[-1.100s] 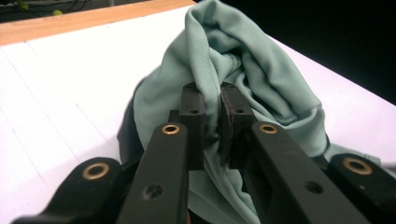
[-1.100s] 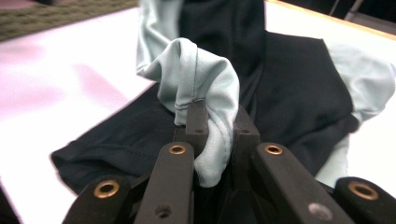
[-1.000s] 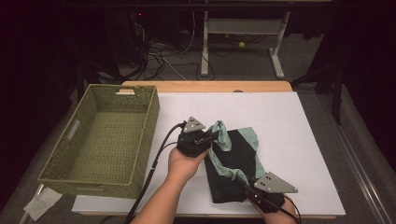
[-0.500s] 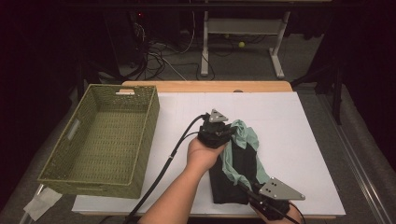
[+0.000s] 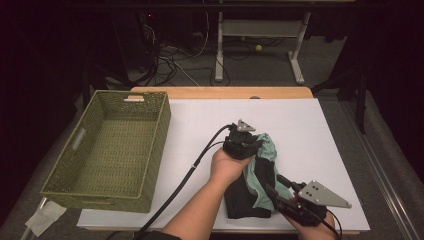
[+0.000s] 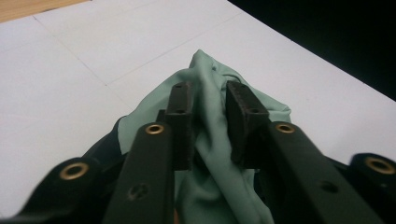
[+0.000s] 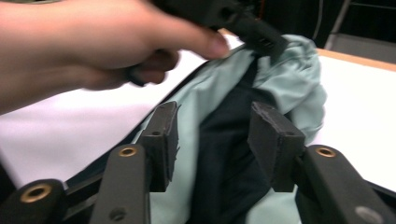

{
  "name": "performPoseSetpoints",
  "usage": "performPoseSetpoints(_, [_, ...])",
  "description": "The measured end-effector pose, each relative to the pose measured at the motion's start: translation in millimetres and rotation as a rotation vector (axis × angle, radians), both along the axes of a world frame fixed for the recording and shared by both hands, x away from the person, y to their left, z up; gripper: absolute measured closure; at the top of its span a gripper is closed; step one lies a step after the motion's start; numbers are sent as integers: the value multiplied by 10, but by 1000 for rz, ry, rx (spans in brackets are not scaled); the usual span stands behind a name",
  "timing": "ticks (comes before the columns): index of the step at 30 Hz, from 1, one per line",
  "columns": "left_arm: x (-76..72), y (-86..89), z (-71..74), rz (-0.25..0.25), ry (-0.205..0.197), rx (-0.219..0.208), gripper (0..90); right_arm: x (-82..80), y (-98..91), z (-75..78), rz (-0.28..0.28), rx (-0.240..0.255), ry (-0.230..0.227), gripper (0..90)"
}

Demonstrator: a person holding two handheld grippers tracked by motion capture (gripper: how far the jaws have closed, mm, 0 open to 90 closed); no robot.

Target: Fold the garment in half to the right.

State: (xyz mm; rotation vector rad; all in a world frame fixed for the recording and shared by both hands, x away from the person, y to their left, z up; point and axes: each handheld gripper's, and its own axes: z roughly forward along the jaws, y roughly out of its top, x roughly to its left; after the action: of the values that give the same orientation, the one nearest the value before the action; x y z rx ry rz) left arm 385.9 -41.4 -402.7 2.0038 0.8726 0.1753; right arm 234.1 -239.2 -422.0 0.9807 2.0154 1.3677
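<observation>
Nearest the person, the right tongs are hovering over the near end of the garment, a dark piece with a mint-green lining, lying on the white counter. Their jaws have just been opening; in the right gripper view the 2 pads are standing clear of the cloth, with a strip of the dark and green fabric showing between them but nothing pinched. So that end is looking released.

Moving up the cloth, the left tongs are sitting at the far end, where the green lining is bunching into a ridge. Their jaws have also just been opening. In the left gripper view the ridge is running between the 2 pads, and a sliver of space is showing on each side, so I am reading them as parted and no longer gripping.

My judgement: a fold is looking laid down, since the garment is now lying as a narrow, doubled-up bundle just right of the counter's middle, though the green edge is rumpling and not flat. What is left, as I read it, is tidying or folding once more, then carrying it over.

Farther off to the left, the woven green basket is waiting, and the garment is lying well apart from it.
</observation>
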Motion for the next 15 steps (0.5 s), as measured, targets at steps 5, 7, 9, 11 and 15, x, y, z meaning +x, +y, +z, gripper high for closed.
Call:
performPoseSetpoints(5, [-80, 62, 49, -16, -14, -15, 572, 376, 15, 23, -38, -33, 6, 601])
performPoseSetpoints(7, [-86, 70, 40, -29, -13, 6, 595, 535, 40, 12, -50, -61, 16, 603])
performPoseSetpoints(9, [-92, 63, 26, -29, -15, 28, 756, 682, 72, -5, -60, -85, 28, 592])
performPoseSetpoints(11, [-78, 79, 25, -24, -2, 7, 790, 808, 115, -19, -65, -101, 53, 565])
performPoseSetpoints(15, [-57, 144, 32, -10, 8, -20, 806, 950, 204, -22, -66, -142, 44, 560])
